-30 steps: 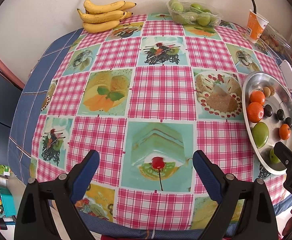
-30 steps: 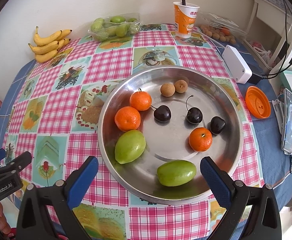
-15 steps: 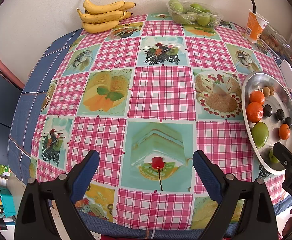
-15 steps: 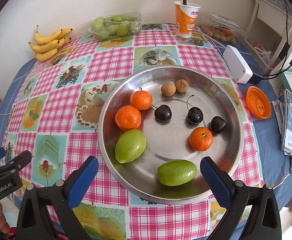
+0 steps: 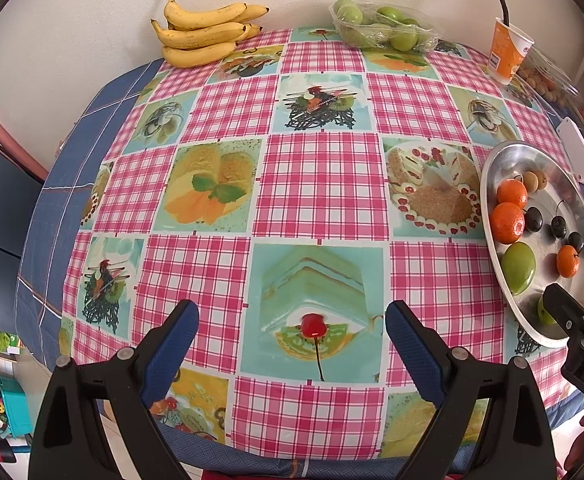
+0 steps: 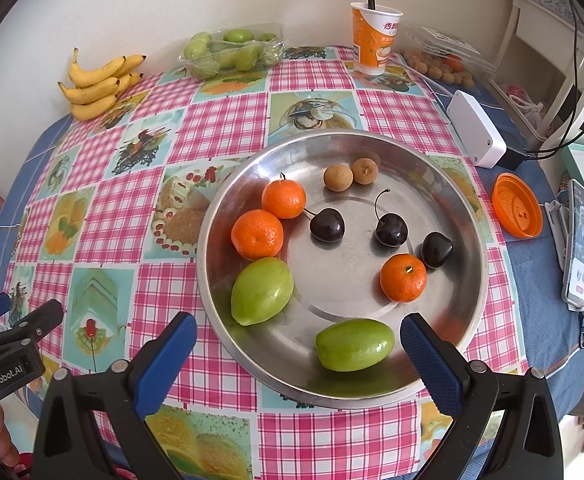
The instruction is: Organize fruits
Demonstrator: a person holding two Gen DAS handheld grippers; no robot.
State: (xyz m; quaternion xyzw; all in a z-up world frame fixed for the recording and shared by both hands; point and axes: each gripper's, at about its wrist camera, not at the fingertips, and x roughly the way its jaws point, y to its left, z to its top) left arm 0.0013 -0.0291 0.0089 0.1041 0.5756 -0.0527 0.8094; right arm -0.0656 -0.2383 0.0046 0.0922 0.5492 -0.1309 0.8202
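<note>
A round steel plate holds mixed fruit: three tangerines, two green fruits, three dark cherries and two brown longans. My right gripper hovers open over the plate's near rim, the nearer green fruit lying between and below its fingers, untouched. My left gripper stands open above the checked tablecloth, left of the plate, nothing between its fingers.
Bananas and a clear tray of green fruit sit at the table's far edge. An orange cup with a straw, a longan box, white box, orange lid and phone lie right.
</note>
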